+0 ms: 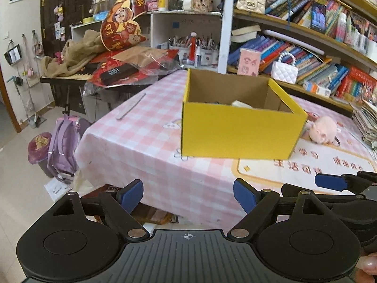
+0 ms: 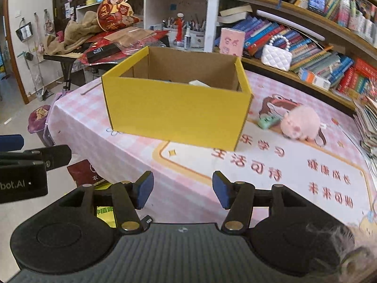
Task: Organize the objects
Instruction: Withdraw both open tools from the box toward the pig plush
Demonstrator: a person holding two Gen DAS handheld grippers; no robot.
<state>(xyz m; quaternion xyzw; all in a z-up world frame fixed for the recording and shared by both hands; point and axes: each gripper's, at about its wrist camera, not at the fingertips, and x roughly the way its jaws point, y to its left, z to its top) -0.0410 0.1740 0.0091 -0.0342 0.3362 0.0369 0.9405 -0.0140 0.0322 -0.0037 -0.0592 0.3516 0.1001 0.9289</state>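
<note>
- Two grippers hover over the near edge of the surface (image 2: 141, 162); the left gripper (image 1: 188, 194) and the right gripper (image 2: 183, 188) both have their blue pads spread apart, with nothing between them.
- One yellow box (image 1: 238, 129) stands open on the pink checked cloth, well ahead of both grippers. Its long axis runs left to right across both views, and the opening points up.
- Inside the box only a pale corner of something and a dark edge show above the front wall; what they are I cannot tell.
- A pink plush pig (image 2: 300, 122) lies on the surface just right of the box, its face toward the camera. In the left view the box hides part of it.
- A green flat object (image 2: 268, 120) lies between pig and box; its kind is unclear.
- Red Chinese writing on the cloth appears upside down and I cannot read it.
- On the other gripper's body at the left edge of the right view, "bot.AI" is readable, the start cut off.
</note>
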